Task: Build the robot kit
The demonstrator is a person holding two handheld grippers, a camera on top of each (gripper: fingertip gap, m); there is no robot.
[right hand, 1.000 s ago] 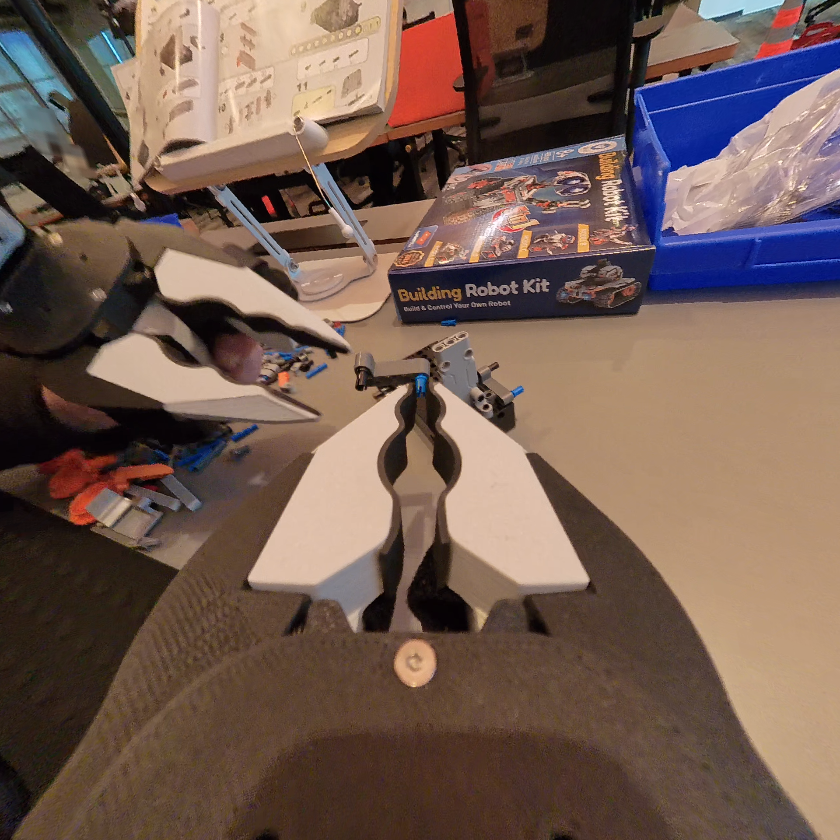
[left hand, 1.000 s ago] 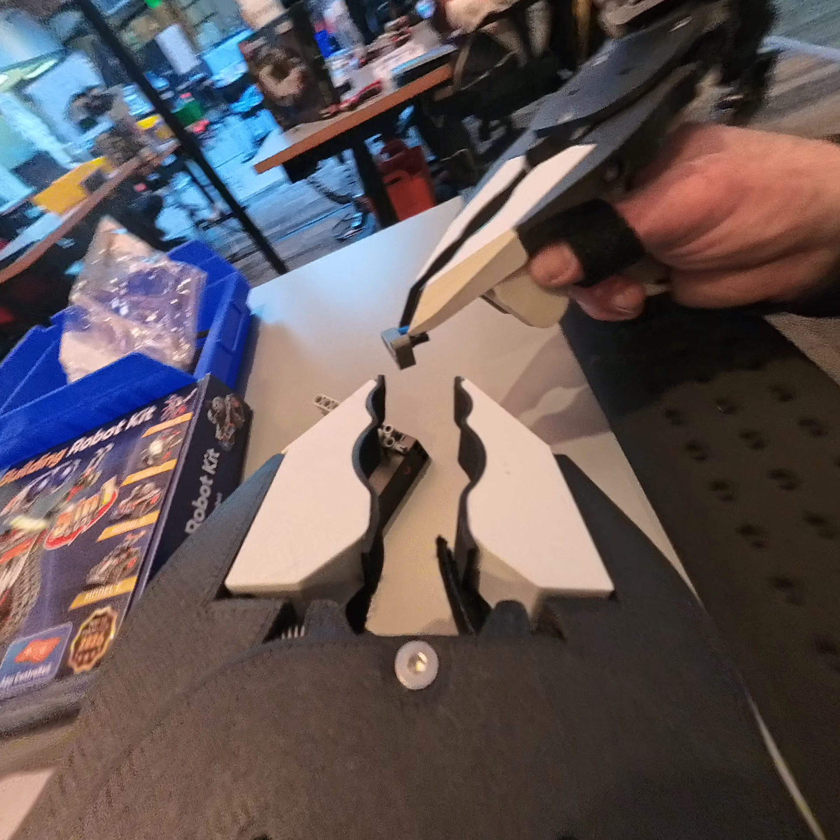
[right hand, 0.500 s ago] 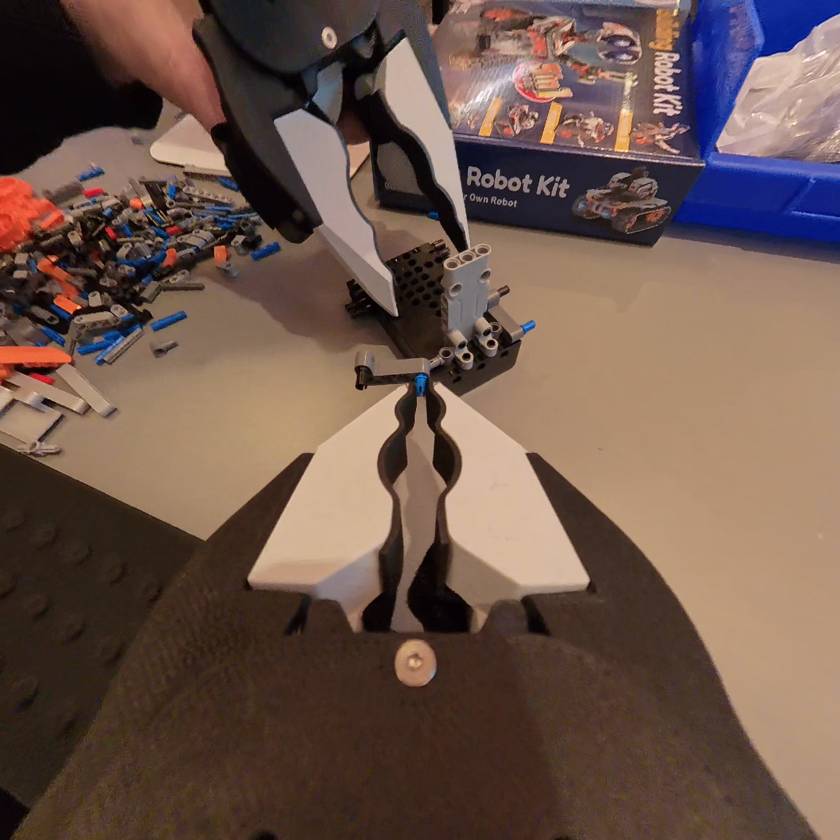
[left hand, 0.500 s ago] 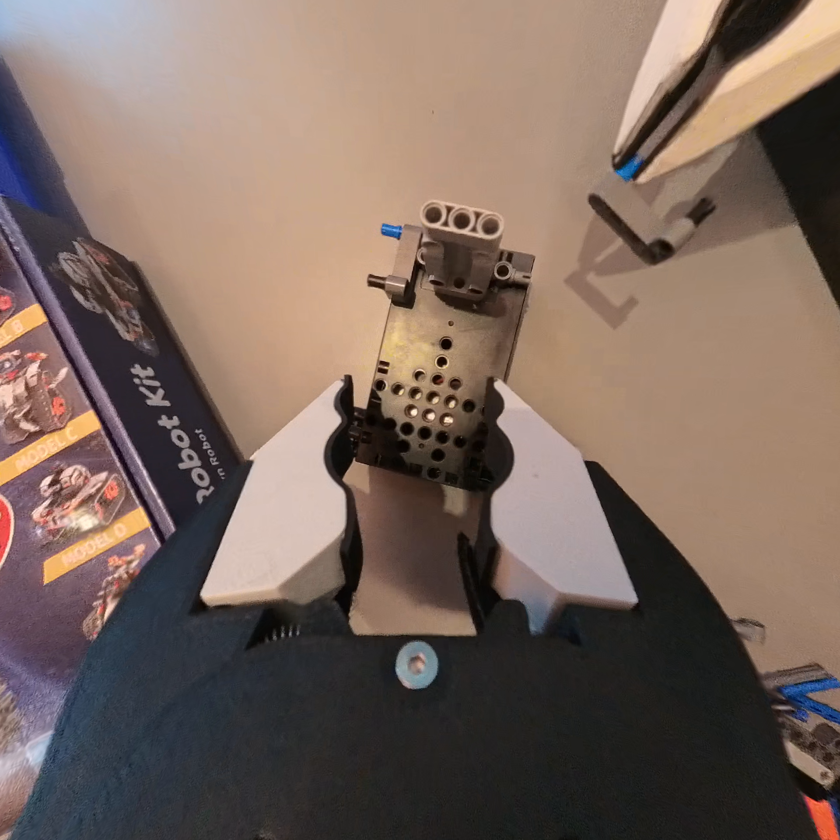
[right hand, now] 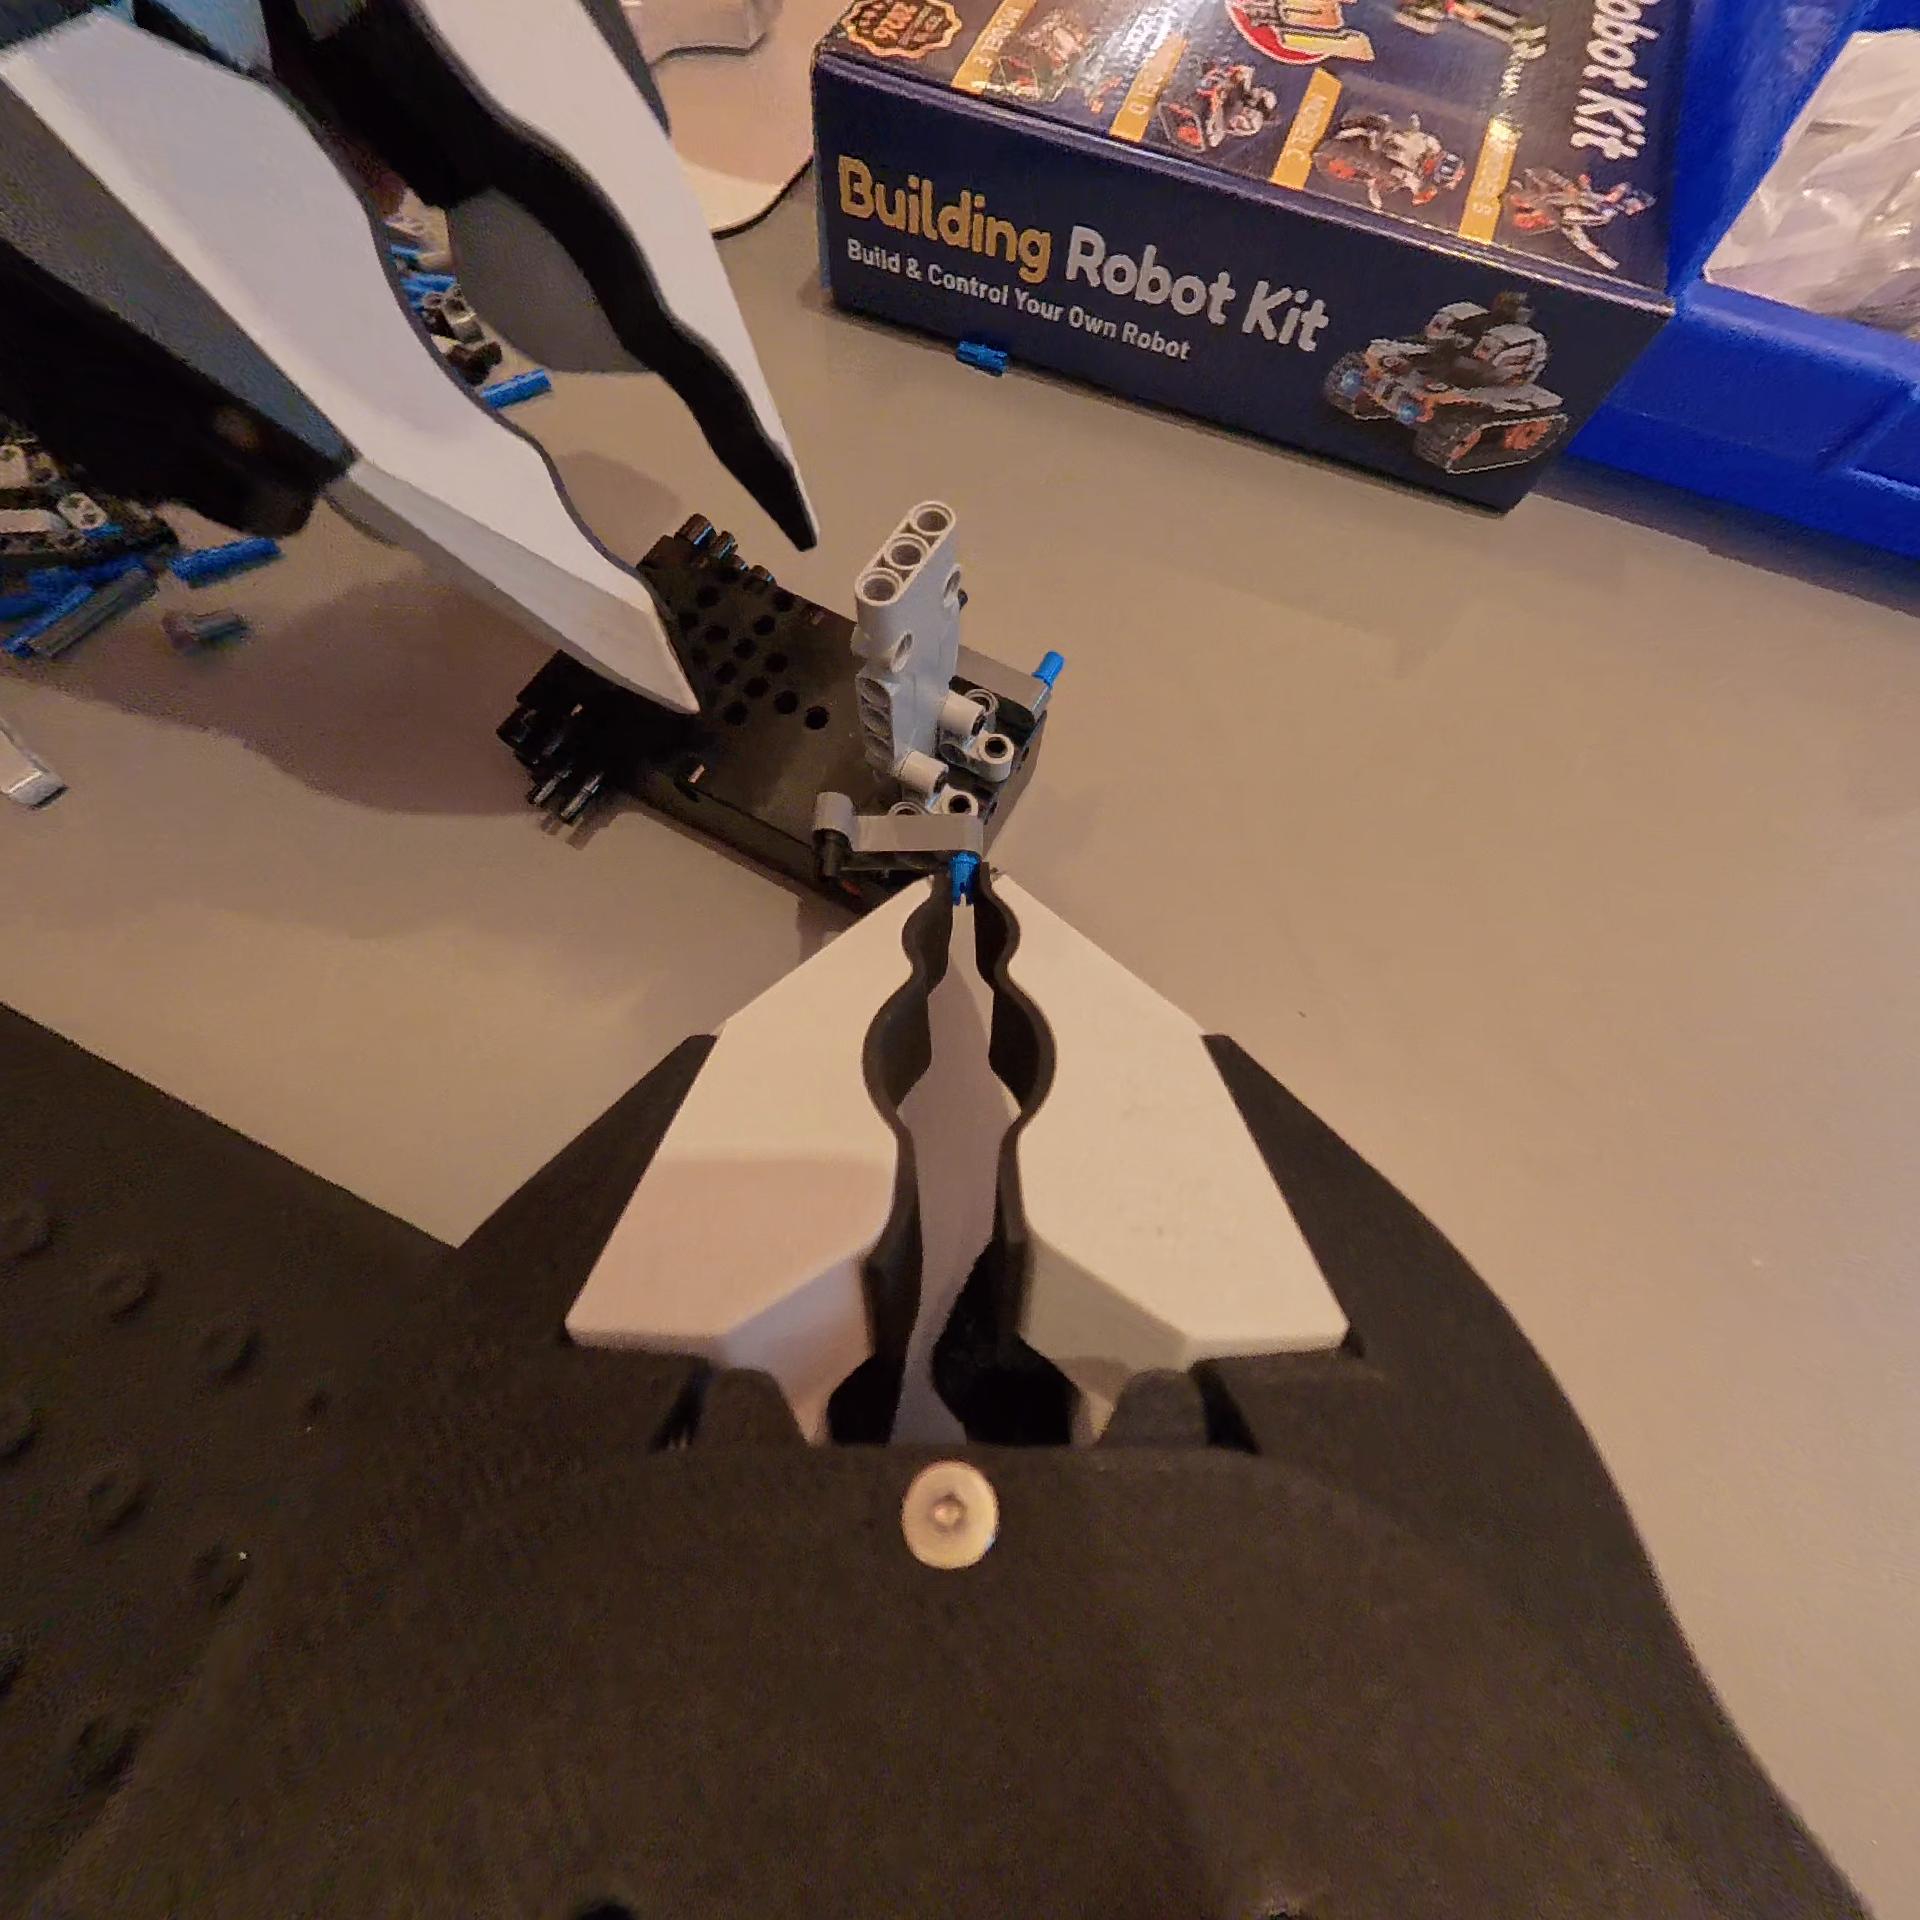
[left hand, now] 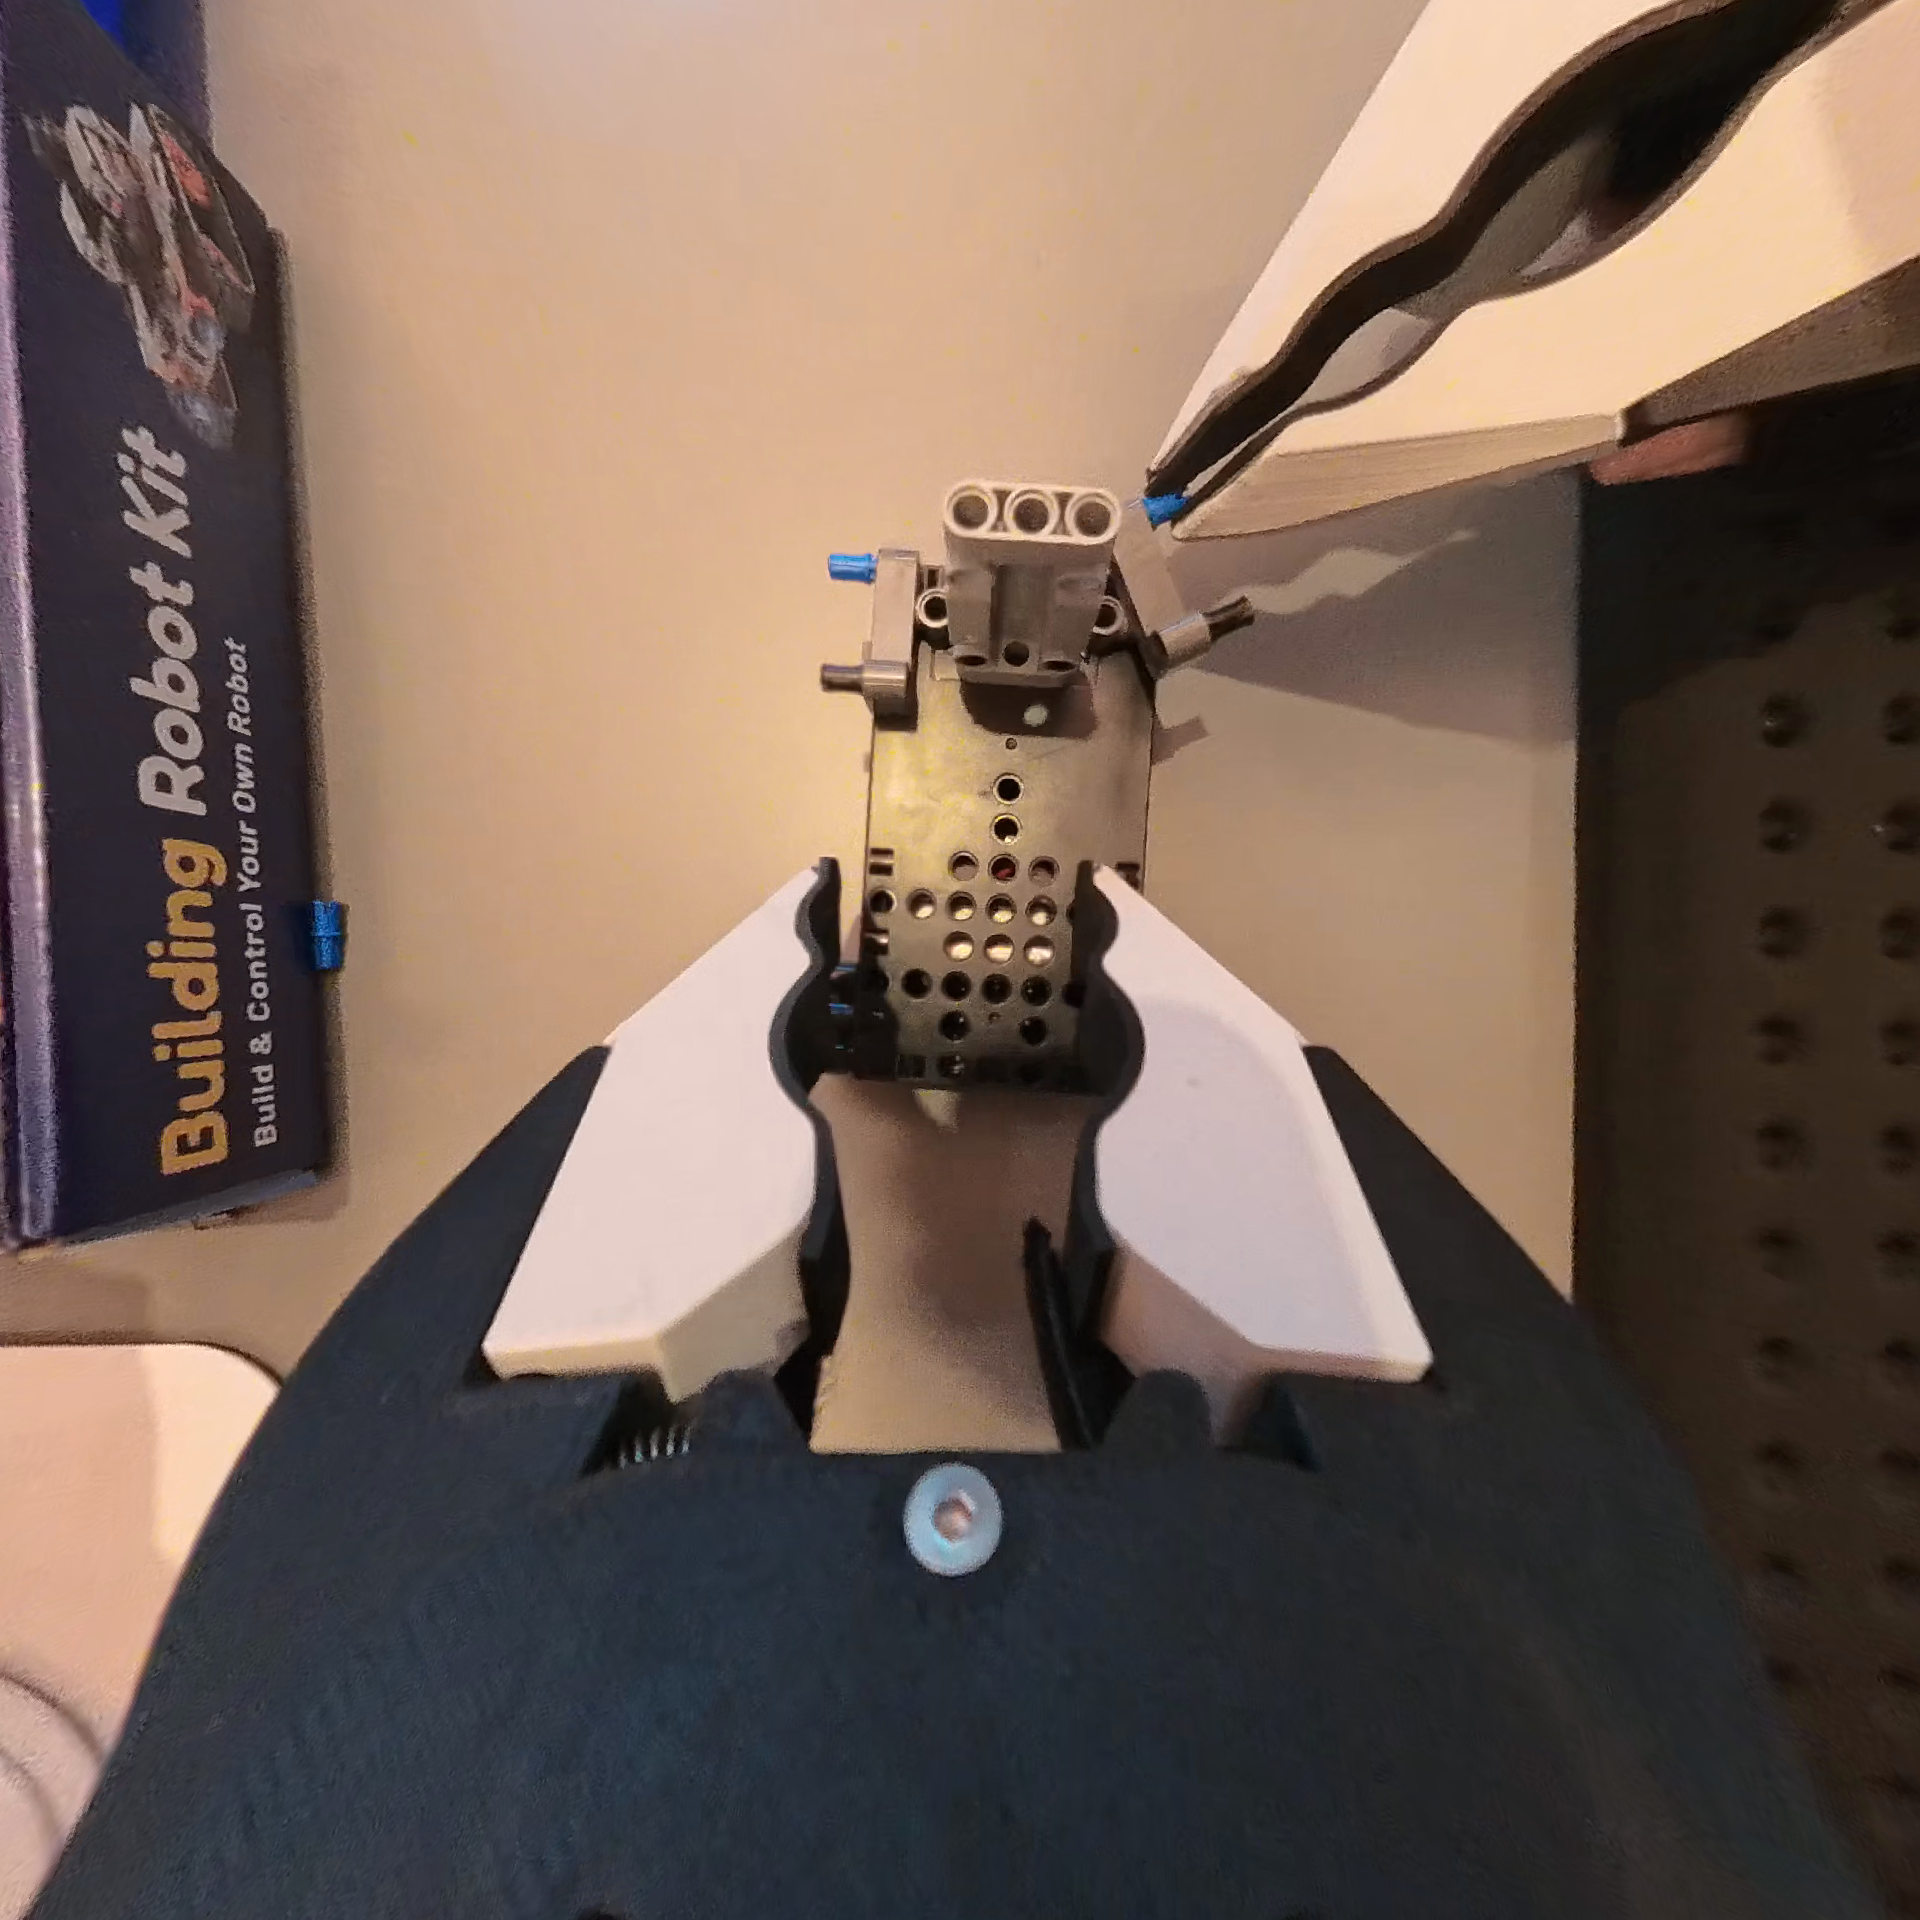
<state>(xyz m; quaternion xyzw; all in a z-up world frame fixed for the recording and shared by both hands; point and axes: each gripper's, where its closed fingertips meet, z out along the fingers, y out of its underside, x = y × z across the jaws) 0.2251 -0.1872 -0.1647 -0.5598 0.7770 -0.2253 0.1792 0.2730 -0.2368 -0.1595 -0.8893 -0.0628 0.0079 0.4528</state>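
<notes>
- The left tongs [left hand: 961,914] straddle the near end of the black perforated block [left hand: 1003,862] on the grey surface [left hand: 644,436], both fingers against its sides.
- The right tongs [right hand: 964,883] are nearly closed, pinching a blue pin [right hand: 964,871] on a small grey beam [right hand: 902,831] touching the block's far corner, beside the upright light-grey piece [right hand: 909,634].
- A printed kit box [right hand: 1226,239] lies beyond the block.

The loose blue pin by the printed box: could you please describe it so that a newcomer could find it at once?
Start at the dark blue printed box at the back of the grey table. Along the foot of its lettered front face lies a short blue pin, flat on the table. Unlike the other blue pins, it lies alone, neither in the parts pile nor plugged into the black assembly.
</notes>
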